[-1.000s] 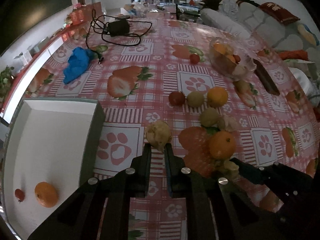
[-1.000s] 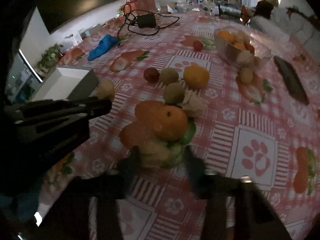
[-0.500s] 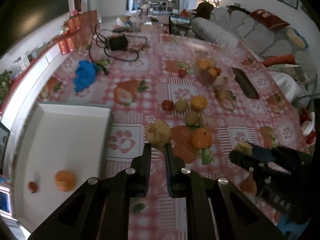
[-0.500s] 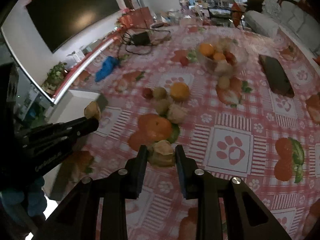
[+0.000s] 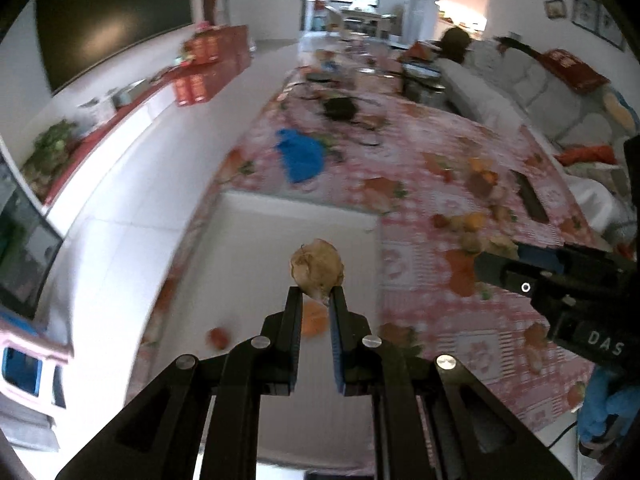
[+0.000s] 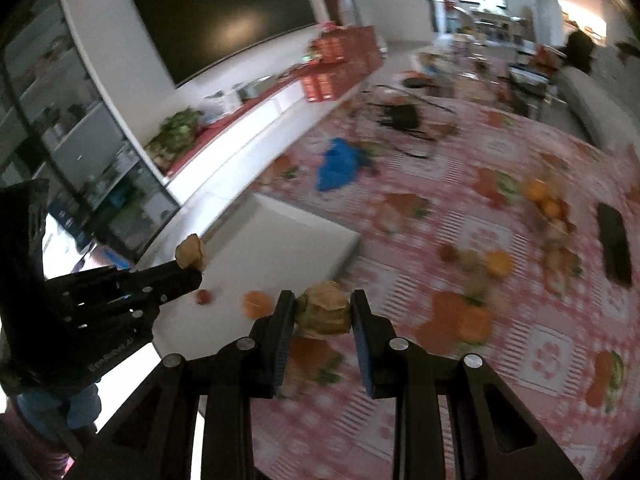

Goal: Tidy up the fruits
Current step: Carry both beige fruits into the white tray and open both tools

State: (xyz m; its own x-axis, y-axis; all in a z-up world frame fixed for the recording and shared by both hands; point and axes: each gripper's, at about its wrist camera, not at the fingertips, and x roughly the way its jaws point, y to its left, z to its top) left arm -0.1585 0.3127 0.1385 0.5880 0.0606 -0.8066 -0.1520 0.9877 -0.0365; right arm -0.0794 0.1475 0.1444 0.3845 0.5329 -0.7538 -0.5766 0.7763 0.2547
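The tabletop (image 5: 448, 152) carries a pink checked cloth; a white tray (image 6: 280, 240) lies at its near left edge, placed there, by judgement, as the collecting bin for the sorted fruit; a loose group of fruit (image 6: 480, 268) sits further right, near the middle of the tabletop, and a blue cloth (image 5: 300, 156) lies beyond the tray's far edge. The tray already holds an orange (image 6: 256, 304) and a small red fruit (image 6: 204, 297), close together near its near edge; this suggests the sorting is begun but far from complete.

The left gripper (image 5: 316, 298) points steeply downward above the tray; its fingers (image 5: 294, 308) pinch the lower tip of a tan husked fruit (image 5: 317, 266), which stands clear above the tray floor; the hold is shallow, so a slip is possible. The right gripper (image 6: 323, 312) also points downward, over the tabletop just beside the tray's right edge; its fingers (image 6: 282, 320) pinch a second husked fruit (image 6: 323, 314) across its middle, a firmer hold. Both fruits appear held high for carrying to the tray; the views are blurred.
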